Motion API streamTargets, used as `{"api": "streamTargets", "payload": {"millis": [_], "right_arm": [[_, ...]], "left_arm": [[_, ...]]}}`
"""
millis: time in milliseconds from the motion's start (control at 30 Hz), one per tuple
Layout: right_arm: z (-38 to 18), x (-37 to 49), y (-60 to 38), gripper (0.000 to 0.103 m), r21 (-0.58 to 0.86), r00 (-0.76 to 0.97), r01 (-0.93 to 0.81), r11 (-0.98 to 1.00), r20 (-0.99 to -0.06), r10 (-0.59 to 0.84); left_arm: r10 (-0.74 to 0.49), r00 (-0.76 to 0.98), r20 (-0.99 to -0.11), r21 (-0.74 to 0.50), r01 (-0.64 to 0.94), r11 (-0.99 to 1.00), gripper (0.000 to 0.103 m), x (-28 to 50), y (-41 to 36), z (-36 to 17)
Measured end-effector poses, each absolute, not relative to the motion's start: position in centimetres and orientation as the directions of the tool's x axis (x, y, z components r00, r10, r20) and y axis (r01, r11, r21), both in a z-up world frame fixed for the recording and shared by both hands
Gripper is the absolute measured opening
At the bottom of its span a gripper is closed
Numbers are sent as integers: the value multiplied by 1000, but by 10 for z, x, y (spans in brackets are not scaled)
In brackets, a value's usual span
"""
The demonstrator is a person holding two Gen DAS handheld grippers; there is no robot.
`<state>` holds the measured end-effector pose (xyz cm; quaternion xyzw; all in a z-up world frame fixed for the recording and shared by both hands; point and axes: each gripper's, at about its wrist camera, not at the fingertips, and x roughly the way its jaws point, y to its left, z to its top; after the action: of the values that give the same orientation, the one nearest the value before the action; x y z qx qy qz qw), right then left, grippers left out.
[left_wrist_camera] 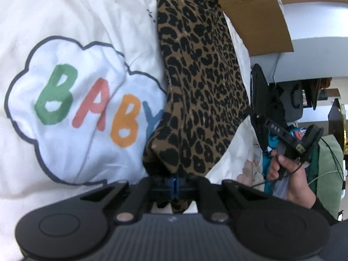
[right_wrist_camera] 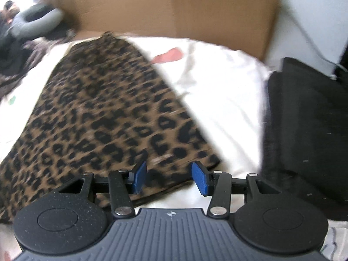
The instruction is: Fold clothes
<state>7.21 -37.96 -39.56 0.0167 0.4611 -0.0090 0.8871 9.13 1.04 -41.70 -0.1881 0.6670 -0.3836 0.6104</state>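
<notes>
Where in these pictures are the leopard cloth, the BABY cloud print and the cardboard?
leopard cloth [left_wrist_camera: 195, 82]: left wrist view, middle of the hanging strip.
BABY cloud print [left_wrist_camera: 87, 106]: left wrist view, among the letters.
cardboard [right_wrist_camera: 195, 10]: right wrist view, flat face.

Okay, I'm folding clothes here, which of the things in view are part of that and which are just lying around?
Part of the job:
leopard-print garment, pinched in the left gripper
right gripper, jaws apart at the garment's near edge
white BABY-print fabric it lies on

Just lying about:
cardboard sheet
black cloth
</notes>
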Motion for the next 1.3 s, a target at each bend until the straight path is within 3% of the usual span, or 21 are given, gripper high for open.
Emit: {"api": "streamTargets", "payload": {"millis": [133,233,300,333,400,433,467,800,900,1067,1300], "right_arm": [[-396,76,-401,53,23,576,124,992,-816,-53],[-397,77,-407,51,31,577,148,988,-814,-61],[-398,80,-409,46,43,578,154,987,-814,-55],[-399,82,-409,43,48,579,157,986,-814,-52],[-400,83,-411,27,55,576,157,986,-816,-47],[-402,83,-411,9,53,571,157,986,-820,-47],[-403,83,-412,2,50,564,156,987,-824,-47],[-415,84,-424,0,-9,501,221,975,-857,-121],[-417,80,-436,0,31,495,266,963,-862,-109],[-408,74,-438,0,52,525,282,958,-844,-108],[-393,74,-436,1,56,569,278,959,-814,-118]], "left_arm": [[-717,-189,-671,-741,222,634,5,90,5,-415],[-725,-201,-659,-751,214,624,17,88,2,-416],[-725,-215,-655,-756,216,619,17,85,-1,-417],[-722,-222,-655,-755,218,618,11,83,-2,-418],[-717,-230,-658,-753,225,619,5,81,-3,-419],[-718,-227,-658,-753,227,618,5,80,-3,-418],[-719,-224,-658,-753,230,617,5,80,-2,-418],[-697,-228,-680,-733,253,631,4,80,-1,-426],[-693,-235,-682,-731,255,633,7,81,-1,-421],[-677,-195,-710,-701,281,655,13,87,9,-405],[-670,-114,-733,-663,338,668,13,106,23,-372]]}}
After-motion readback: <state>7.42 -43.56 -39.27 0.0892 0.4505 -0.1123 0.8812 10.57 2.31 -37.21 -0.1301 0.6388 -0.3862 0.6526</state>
